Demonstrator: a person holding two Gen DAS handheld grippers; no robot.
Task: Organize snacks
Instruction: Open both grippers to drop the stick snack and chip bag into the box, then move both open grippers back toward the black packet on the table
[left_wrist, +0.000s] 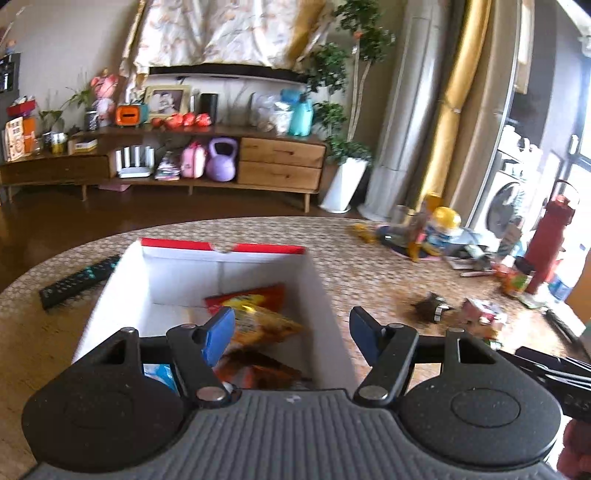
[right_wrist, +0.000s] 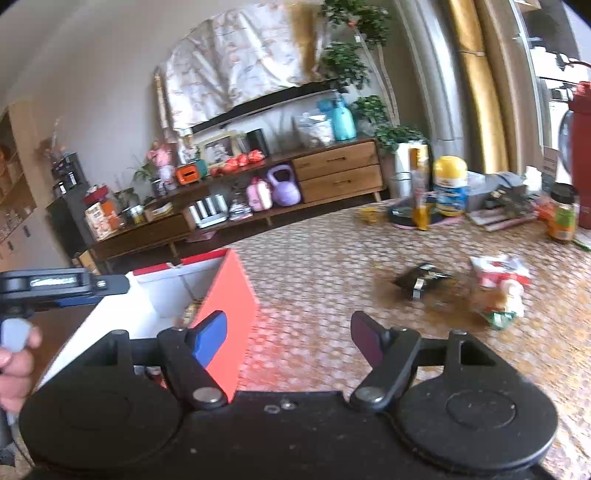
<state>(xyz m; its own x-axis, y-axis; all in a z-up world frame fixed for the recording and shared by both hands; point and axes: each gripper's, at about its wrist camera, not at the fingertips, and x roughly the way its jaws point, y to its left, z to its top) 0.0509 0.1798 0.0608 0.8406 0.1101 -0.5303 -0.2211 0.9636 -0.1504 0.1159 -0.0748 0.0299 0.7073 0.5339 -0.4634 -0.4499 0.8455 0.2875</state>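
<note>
Woven surface (right_wrist: 332, 258) is carrying a red-and-white box (left_wrist: 325, 295) already holding crinkly snack packets (left_wrist: 258, 314). Both the left claw (left_wrist: 291, 332) and right claw (right_wrist: 288, 336) are hanging released; loose packets (right_wrist: 498, 284), seemingly light and slippery, are likely best pinched at an edge.

A table (left_wrist: 351, 251) covered in a woven, honeycomb-patterned mat is shown. Directly on it are placed a red-and-white box (left_wrist: 229, 266), a remote control (left_wrist: 79, 282), a dark snack packet (right_wrist: 421, 280), a red-white snack bag (right_wrist: 500, 284) and a red bottle (left_wrist: 546, 243).
</note>
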